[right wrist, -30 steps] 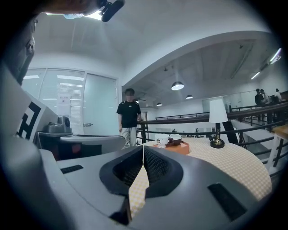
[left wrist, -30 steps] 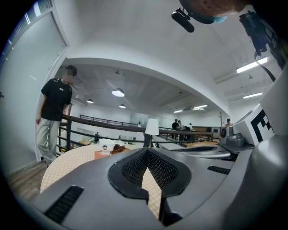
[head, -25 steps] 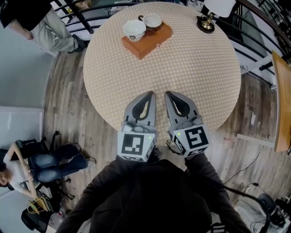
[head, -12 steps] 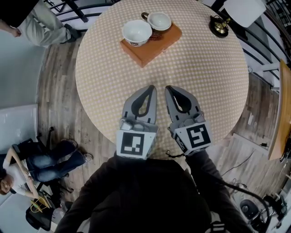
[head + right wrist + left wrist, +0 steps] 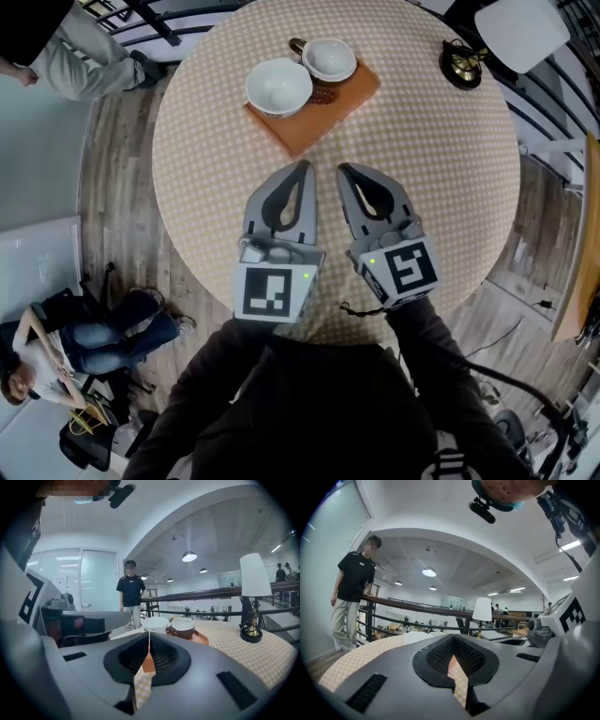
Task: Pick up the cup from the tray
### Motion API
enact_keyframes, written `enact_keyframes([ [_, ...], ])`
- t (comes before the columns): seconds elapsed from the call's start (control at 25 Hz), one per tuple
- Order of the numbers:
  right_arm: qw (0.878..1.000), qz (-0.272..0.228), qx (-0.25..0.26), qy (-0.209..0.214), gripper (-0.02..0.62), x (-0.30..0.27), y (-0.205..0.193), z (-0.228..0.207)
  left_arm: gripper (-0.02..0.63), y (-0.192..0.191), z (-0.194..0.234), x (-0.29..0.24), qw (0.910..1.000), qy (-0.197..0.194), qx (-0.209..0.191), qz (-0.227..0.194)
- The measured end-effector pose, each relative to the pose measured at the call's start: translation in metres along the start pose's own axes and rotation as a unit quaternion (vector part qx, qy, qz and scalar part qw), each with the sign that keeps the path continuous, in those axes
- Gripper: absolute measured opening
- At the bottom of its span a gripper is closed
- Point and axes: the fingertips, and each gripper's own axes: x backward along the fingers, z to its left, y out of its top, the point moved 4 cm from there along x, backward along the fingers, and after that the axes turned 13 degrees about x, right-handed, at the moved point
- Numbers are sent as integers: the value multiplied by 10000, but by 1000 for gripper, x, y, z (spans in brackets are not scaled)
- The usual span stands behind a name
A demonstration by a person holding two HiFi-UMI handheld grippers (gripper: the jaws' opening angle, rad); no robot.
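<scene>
At the far left of the head view, a standing person [image 5: 66,56] is seen at the top edge and a seated person [image 5: 56,342] lower down, both on the wooden floor [image 5: 122,187] beside a round table [image 5: 431,159] covered in a checked cloth. The left gripper [image 5: 300,168] is held over the near part of the table, its jaws pressed together with nothing between them, as is seen plainly in the left gripper view. Beyond its tip, on the far part of the table, an orange tray [image 5: 302,133] is set at an angle. Two cups are carried upright on it: a white cup [image 5: 278,86] on the left and a brown cup [image 5: 330,59] with a white inside just to its right. Whether the two touch cannot be told. Both are kept well apart from either gripper. The right gripper [image 5: 342,171] is held just beside the left one, its jaws likewise closed against each other and empty. In the right gripper view the tray and cups are seen straight ahead. Near the far right edge of the table a lamp [image 5: 466,64] with a brass base and white shade is stood.
</scene>
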Motion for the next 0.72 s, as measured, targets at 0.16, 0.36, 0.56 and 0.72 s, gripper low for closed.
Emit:
enact_keyframes([
  [0.16,9999,55,43,106,8,-33,-9,-23,8,-4,17,-20,9998,170,127,-11],
  [0.36,9994,213,136,222,8,-68,-27,-48,8,-21,38,-34,9987,366,312,157],
  [0.56,9969,328,498,512,91,-98,-38,-61,8,-36,51,-40,9970,541,450,318],
  [0.72,9951,280,740,586,91,-114,-41,-66,7,-40,61,-43,9961,638,482,366],
])
